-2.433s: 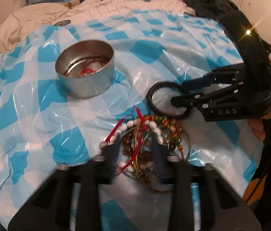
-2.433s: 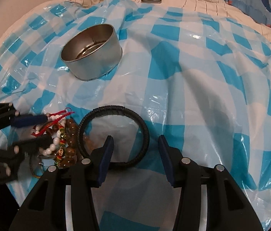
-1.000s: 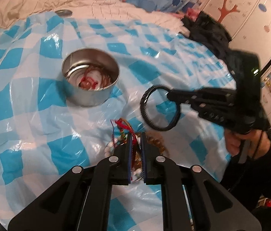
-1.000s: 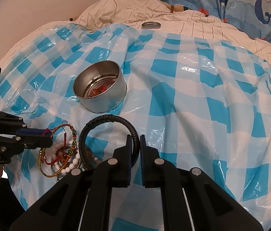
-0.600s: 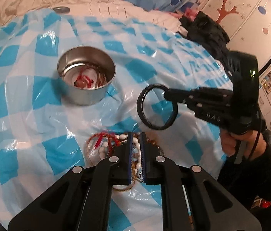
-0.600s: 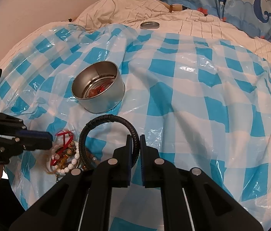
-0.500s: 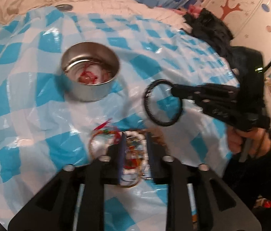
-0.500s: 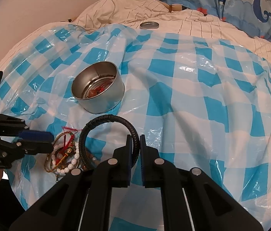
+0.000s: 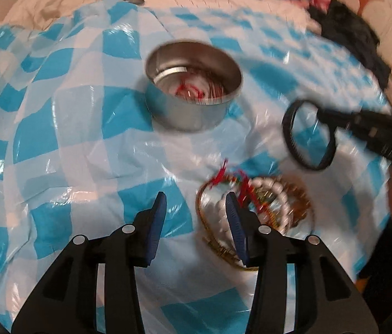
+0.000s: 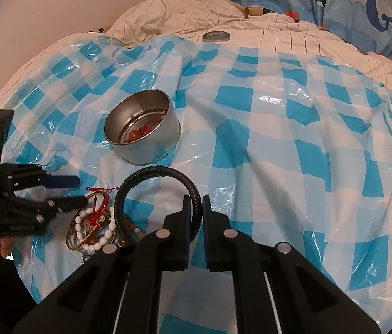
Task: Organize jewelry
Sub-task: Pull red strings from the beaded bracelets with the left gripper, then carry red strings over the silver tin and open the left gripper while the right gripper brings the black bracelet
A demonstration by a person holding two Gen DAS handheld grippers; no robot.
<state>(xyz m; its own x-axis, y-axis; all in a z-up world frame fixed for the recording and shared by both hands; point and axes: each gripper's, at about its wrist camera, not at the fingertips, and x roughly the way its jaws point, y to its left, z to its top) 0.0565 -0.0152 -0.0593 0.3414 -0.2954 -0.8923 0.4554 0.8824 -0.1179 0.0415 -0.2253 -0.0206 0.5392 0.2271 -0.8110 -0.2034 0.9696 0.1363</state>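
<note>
Lowering the left gripper [image 9: 196, 217] over the tangled heap of beaded and red-corded bracelets [image 9: 254, 203] on the blue-and-white checked plastic sheet [image 9: 56, 128], a single strand was best straddled by the parted fingers, so that the rest would not be dragged toward the round silver tin [image 9: 193, 89], where a few pieces already lay. The right gripper [image 10: 195, 208] was held pressed together on the black braided leather bangle [image 10: 151, 192], just beside the heap. Against a second earlier, the left jaws had just been opening, nothing clamped between them, and the heap lay at the right-hand finger instead of centred.
</note>
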